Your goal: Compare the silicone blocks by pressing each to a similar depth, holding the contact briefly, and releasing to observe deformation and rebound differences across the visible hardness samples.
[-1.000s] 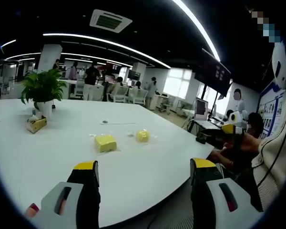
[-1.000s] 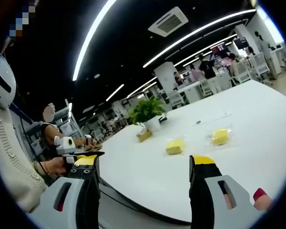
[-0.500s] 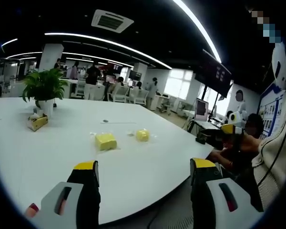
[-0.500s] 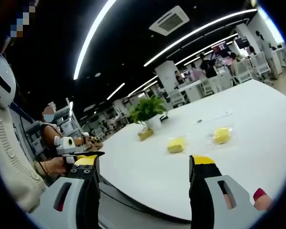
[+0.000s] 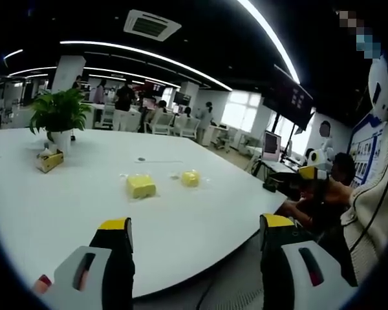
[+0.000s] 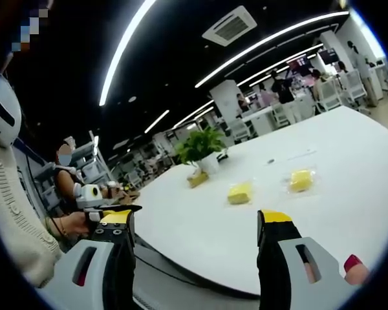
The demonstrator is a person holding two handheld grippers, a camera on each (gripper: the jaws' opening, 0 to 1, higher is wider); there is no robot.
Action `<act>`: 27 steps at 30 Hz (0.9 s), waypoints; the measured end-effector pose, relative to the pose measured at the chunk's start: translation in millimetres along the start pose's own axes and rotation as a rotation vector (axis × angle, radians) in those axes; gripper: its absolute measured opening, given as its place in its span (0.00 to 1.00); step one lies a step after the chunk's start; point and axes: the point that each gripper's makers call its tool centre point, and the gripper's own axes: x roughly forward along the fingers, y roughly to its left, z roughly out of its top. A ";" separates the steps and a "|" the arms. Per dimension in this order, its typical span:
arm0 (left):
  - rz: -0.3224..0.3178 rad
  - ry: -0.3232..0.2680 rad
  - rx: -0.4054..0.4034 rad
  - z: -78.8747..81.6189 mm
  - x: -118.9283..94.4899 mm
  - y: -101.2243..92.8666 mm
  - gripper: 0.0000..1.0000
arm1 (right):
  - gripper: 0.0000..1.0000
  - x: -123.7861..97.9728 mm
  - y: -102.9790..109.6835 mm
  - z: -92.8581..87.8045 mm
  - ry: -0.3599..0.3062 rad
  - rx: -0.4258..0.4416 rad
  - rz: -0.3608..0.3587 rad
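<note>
Blocks (image 5: 141, 186) (image 5: 190, 178): yellow, squarish, soft-edged, lying on glossy white table (image 5: 64, 206).

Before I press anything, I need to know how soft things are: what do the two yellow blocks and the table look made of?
Yellow blocks: matte and rubbery-looking, probably silicone, each seemingly on a clear film. Table: smooth white hard surface with slight sheen, probably laminate.

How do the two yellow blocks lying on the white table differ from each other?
The nearer yellow silicone block looks larger and flatter, a squarish slab; the farther yellow silicone block looks smaller and chunkier. In the left gripper view the nearer block lies to the left, the farther block to the right, apart. Both are yellow, seem to rest on clear wrappers on the white table, untouched by either tool.
</note>
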 end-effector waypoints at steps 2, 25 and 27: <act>-0.015 0.018 -0.028 -2.7 0.8 -1.7 0.83 | 0.73 1.4 0.5 -0.8 0.006 0.002 0.000; 0.022 -0.057 -0.177 55.2 38.7 67.7 0.78 | 0.71 23.4 -16.9 7.1 0.039 -0.013 -0.038; 0.028 -0.043 -0.184 57.6 49.5 79.0 0.79 | 0.70 25.6 -19.7 7.9 0.042 -0.011 -0.045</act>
